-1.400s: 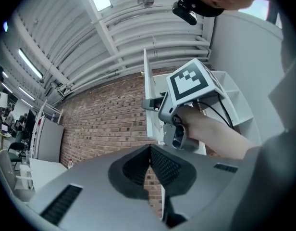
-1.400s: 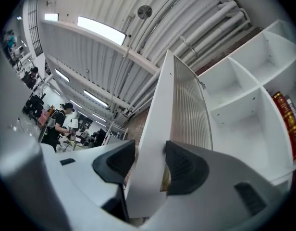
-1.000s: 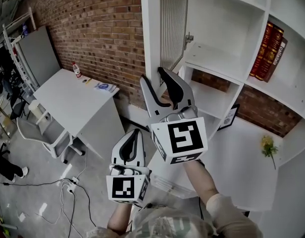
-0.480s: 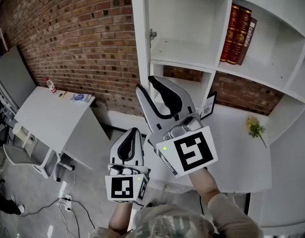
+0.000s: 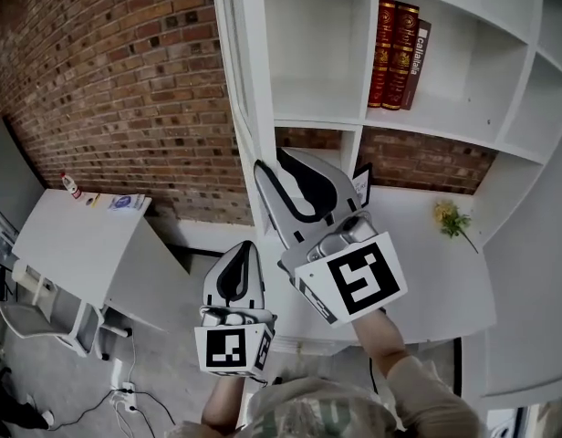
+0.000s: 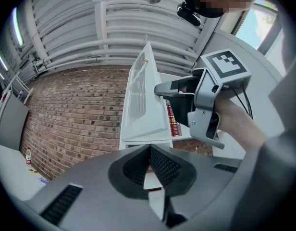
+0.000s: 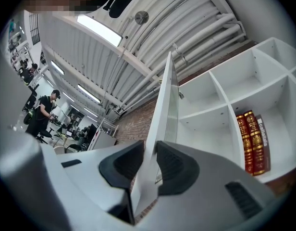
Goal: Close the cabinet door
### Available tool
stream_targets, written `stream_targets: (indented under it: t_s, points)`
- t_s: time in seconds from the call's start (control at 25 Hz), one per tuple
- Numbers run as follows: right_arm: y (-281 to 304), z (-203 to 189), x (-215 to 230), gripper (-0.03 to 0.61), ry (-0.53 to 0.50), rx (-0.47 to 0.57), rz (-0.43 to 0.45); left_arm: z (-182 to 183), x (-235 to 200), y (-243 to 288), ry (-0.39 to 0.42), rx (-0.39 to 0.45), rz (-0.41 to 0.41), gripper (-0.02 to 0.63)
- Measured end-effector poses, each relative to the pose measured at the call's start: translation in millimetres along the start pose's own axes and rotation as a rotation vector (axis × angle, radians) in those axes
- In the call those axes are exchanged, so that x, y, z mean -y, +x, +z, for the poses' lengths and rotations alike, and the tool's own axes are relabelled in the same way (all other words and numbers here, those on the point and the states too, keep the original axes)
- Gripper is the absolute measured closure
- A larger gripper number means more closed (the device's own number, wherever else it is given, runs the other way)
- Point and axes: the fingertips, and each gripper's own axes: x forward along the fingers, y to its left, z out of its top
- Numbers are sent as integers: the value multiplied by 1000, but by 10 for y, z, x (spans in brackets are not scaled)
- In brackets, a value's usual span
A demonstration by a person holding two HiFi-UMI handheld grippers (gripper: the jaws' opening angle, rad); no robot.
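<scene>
My right gripper (image 7: 149,146), jaws just closing, pinches the cabinet door (image 7: 161,105) edge. Door stands open; swing remains. Left gripper (image 6: 150,148) clenched, empty.

Not much to read here tbh. The grey book (image 5: 414,57) has spine lettering, maybe "Calla…", too tiny to be sure. The gold print on the red books (image 5: 391,53) is just blur.

Open-plan office in an industrial loft.
Bare brick wall (image 5: 126,89), exposed ceiling pipes (image 7: 201,28), strip lights (image 7: 99,30), a white desk (image 5: 71,245), a person (image 7: 44,112) among workstations.
</scene>
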Motion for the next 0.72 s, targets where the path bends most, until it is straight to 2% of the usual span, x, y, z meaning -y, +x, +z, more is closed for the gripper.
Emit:
stream_targets:
  t_s: [0.24,0.36,0.72]
  points:
    - [-90,-35,229,491,50,-9,-23,-57,75,89,-9,-3,-35,600]
    - [-161,-64,421,494,36,-28,-83,-72,122,139,-16,-5,-59,600]
    - [-285,-307,1277,497,87,-90,-282,-153,415,328,-37,-15,-151,600]
